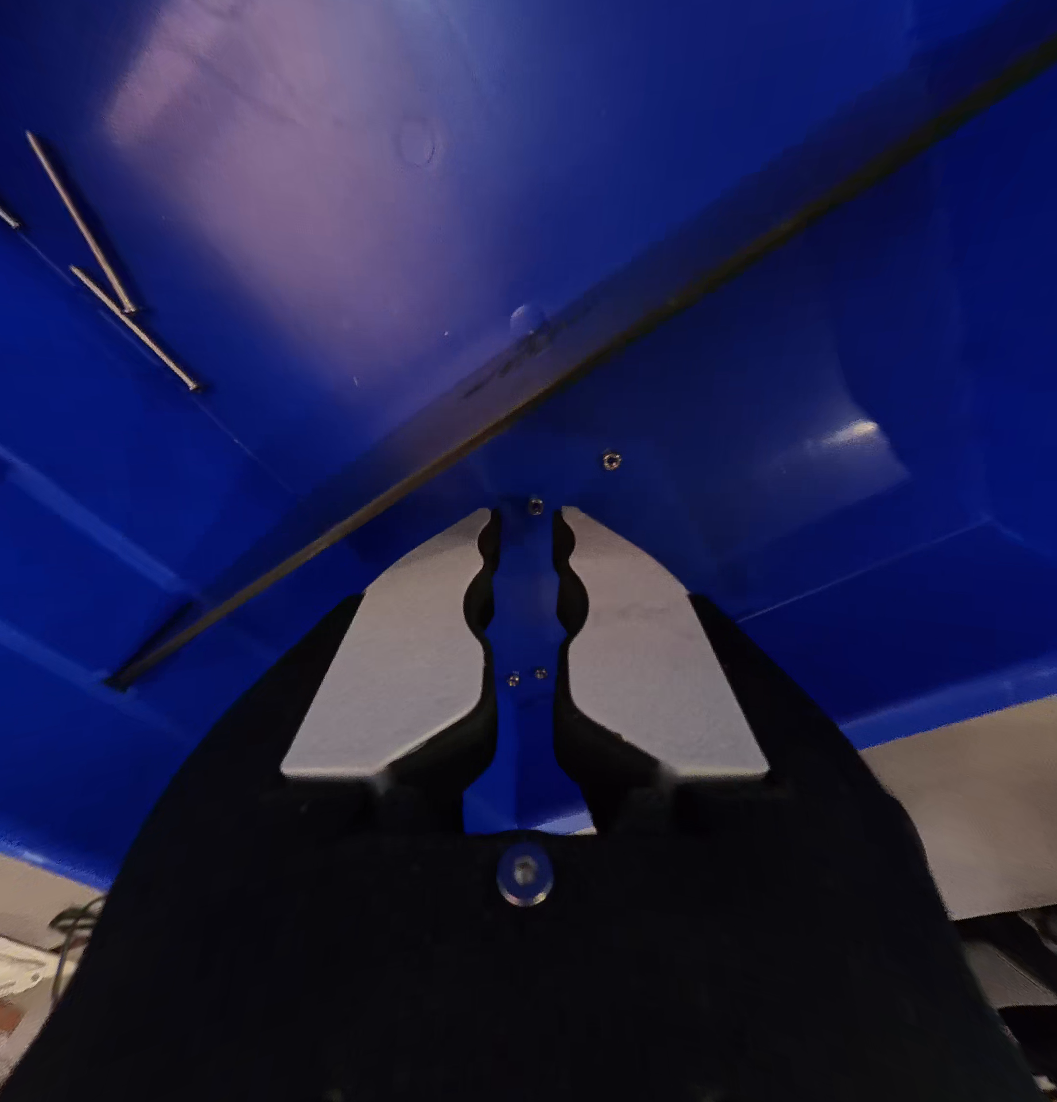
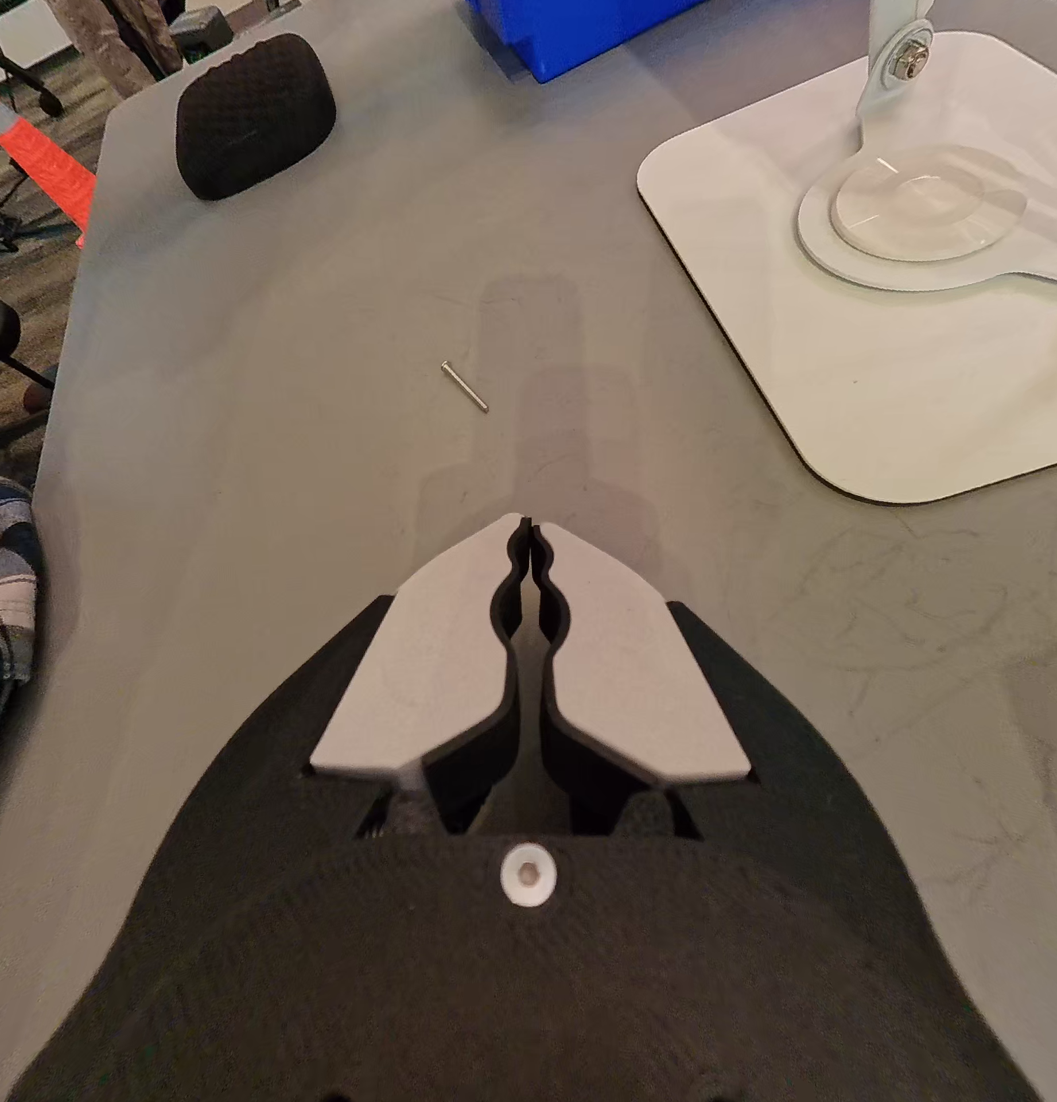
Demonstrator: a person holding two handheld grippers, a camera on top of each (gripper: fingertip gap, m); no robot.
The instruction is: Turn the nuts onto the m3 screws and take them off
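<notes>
Left gripper (image 1: pixel 527 514), spread and empty inside the blue bin (image 1: pixel 812 268), could scatter the 4 small nuts (image 1: pixel 535 505) beside its tips. Right gripper (image 2: pixel 529 526), pressed together, hangs short of the pin (image 2: pixel 464 387).

No writing, label, brand, number or sign can be read in either view. The blue bin (image 1: pixel 752 179) bears faint dark scuffs beside its black divider (image 1: pixel 574 381), too blurred to read as marks of any kind. The grey table (image 2: pixel 276 536) carries only thin scribbled lines, and the white base plate (image 2: pixel 872 387) is plain.
</notes>
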